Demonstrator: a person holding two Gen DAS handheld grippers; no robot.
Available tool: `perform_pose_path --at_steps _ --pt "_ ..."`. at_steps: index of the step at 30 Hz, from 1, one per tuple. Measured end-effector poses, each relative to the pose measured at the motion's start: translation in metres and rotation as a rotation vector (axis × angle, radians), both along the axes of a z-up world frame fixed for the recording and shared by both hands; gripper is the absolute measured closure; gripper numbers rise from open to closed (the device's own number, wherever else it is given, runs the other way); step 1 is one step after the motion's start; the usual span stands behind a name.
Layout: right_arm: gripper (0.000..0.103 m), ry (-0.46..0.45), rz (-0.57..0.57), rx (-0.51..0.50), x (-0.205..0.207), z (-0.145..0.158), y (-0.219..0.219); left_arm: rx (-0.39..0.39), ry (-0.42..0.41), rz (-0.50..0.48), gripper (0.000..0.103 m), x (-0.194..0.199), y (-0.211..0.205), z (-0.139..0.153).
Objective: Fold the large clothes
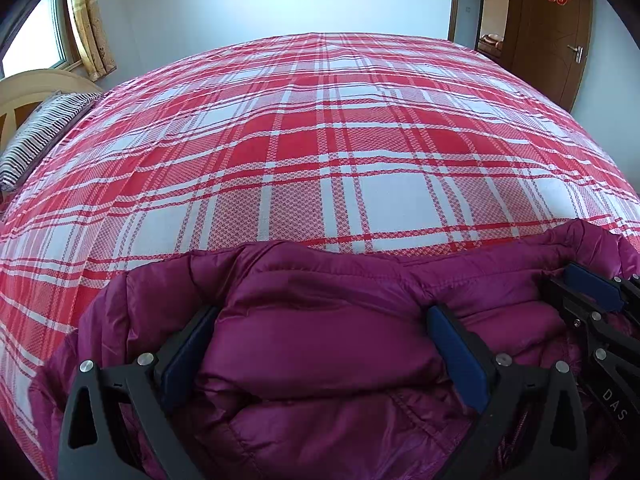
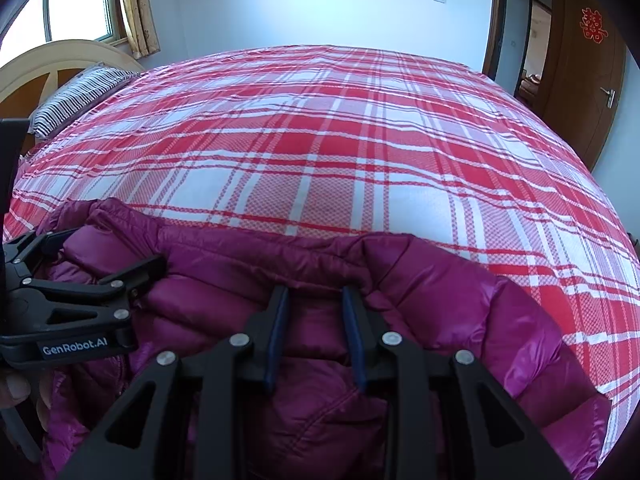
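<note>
Between the blue pads of the left claw (image 1: 320, 344), standing spread wide, a puffy fold of the glossy magenta quilted down jacket (image 1: 328, 288) is bulging up. Just beside it, the right claw (image 2: 316, 320) is pinching a narrow ridge of the same jacket near its far hem. The jacket is lying at the near edge of the bed, on a red-and-white plaid sheet (image 1: 320, 152) stretching away bare. A striped pillow (image 1: 44, 128) is resting far left by the cream headboard (image 2: 60, 64); a brown wooden door (image 1: 556, 36) is standing far right.
</note>
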State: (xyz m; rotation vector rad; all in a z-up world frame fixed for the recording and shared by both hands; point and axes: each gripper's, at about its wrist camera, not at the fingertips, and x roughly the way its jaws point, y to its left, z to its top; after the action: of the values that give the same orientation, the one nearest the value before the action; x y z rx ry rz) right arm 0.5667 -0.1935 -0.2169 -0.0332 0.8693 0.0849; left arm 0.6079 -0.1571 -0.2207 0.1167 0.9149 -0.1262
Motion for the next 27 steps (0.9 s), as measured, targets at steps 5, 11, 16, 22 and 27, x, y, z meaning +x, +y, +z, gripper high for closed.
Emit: perform_pose_path --at_steps 5,11,16,22,27 --pt "0.065 0.001 0.036 0.029 -0.003 0.008 -0.002 -0.045 -0.043 0.002 0.001 -0.022 0.014 0.035" --pt "0.035 -0.083 0.049 0.025 -0.053 0.054 -0.019 -0.101 -0.178 -0.065 0.001 -0.108 0.054 0.093" --pt "0.024 -0.087 0.02 0.107 -0.129 0.081 -0.05 -0.122 -0.226 -0.091 0.001 -0.205 0.094 0.104" --pt "0.021 -0.045 -0.007 0.193 -0.244 0.076 -0.079 -0.202 -0.189 -0.061 0.001 -0.301 0.129 0.089" --pt "0.021 -0.008 -0.07 0.247 -0.329 0.064 -0.096 -0.174 -0.173 -0.057 0.001 -0.354 0.143 0.069"
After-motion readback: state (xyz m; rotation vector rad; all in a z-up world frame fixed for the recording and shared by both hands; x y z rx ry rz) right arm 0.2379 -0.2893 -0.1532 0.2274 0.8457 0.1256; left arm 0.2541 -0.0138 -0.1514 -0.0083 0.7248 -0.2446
